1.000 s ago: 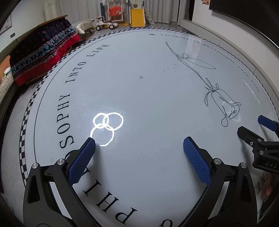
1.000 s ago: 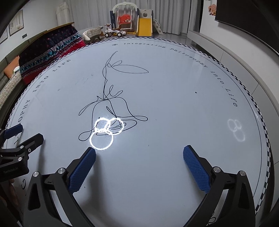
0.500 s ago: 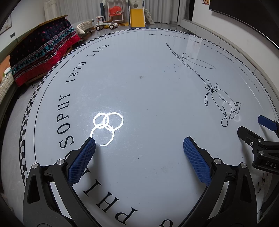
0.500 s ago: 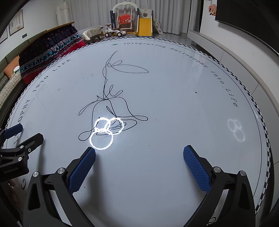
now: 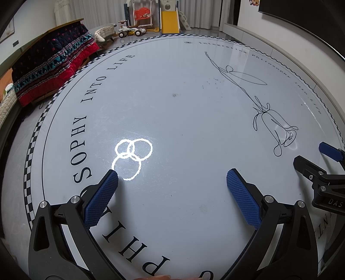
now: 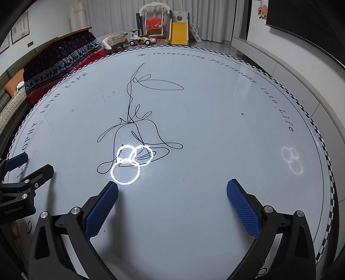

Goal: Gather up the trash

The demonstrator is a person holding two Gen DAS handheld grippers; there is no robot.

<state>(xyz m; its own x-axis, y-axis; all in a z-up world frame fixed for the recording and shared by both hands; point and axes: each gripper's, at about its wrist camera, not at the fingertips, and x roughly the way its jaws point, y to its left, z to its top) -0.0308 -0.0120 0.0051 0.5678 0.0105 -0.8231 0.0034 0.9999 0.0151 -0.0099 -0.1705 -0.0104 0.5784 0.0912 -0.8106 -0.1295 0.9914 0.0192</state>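
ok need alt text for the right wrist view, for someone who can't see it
The open right gripper, blue pads wide apart and holding nothing, hovers over a round white mat printed with a line-drawn flower and circular lettering. The left gripper shows at the left edge; a patterned blanket and toy slide sit behind.

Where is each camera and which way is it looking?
Left wrist: sits on the left gripper, looking across the round mat toward the toy slide; the right gripper pokes in at the right edge.
Right wrist: sits on the right gripper, facing likewise; the left gripper pokes in at the left edge.
Shared: mat, flower drawing, slide, blanket.
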